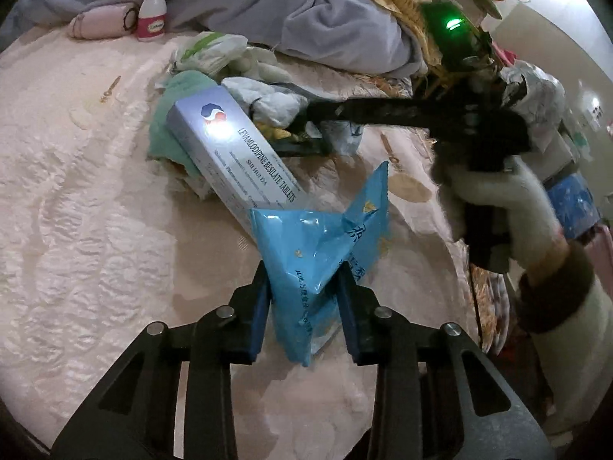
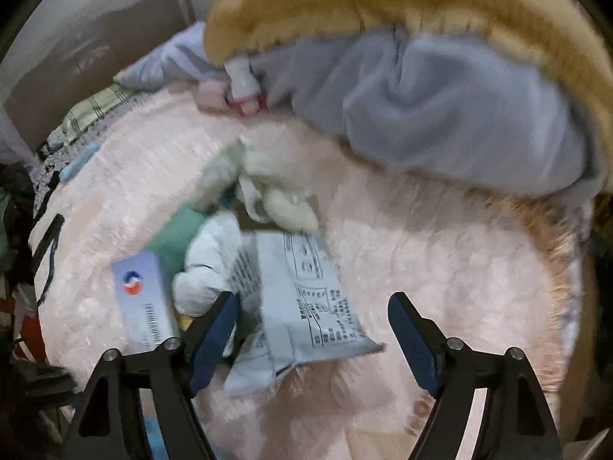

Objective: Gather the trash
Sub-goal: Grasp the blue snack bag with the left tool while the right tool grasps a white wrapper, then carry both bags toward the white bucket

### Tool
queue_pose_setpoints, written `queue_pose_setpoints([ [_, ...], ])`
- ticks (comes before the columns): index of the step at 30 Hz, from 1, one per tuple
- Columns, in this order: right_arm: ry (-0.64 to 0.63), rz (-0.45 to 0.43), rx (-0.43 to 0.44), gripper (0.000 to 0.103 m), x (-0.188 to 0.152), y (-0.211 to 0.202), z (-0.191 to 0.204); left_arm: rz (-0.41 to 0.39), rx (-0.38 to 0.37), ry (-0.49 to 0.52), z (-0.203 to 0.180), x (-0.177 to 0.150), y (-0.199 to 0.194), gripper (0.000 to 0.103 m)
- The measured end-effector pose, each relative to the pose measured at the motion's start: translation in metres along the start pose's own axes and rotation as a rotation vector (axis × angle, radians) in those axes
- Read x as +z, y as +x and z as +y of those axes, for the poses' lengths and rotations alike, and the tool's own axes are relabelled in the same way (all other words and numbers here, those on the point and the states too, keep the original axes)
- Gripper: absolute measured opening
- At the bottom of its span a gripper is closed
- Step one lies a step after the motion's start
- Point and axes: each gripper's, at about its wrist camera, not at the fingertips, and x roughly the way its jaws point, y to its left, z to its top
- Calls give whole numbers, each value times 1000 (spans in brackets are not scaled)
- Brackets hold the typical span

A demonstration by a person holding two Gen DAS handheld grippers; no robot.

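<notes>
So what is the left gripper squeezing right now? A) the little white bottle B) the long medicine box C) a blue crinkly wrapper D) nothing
C: in the left wrist view the left gripper has both fingers pressed against the blue crinkly wrapper, while the medicine box and white bottle lie apart on the bedspread.

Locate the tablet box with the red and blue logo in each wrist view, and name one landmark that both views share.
Left wrist view: the tablet box lies left of centre, slanting down toward the blue wrapper held in the left tool.
Right wrist view: the tablet box sits at lower left, beside the open right tool.
Shared landmark: the small white bottle with a pink label.
</notes>
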Motion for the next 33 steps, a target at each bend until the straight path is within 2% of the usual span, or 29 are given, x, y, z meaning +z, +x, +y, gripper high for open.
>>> queue_pose_setpoints([
  [2,35,17,45,59,-8,7,-3,2,5,-4,1,-3,-3,30],
  [4,47,-22,53,59,-17,-2,-3,-3,7,-5,1,-4,-5,29],
  [11,33,-194,-8,59,-58,-90,-5,-38,3,-1,-14,-6,-15,29],
  [17,95,-269,-74,59,-93,-145,-21,-79,-6,19,-36,-3,-27,29],
  [24,161,-318,-93,59,-129,-182,-36,-110,-14,34,-62,6,-31,29],
  [33,216,-345,-137,59,-166,-212,-55,-120,1,112,-109,16,-23,29],
])
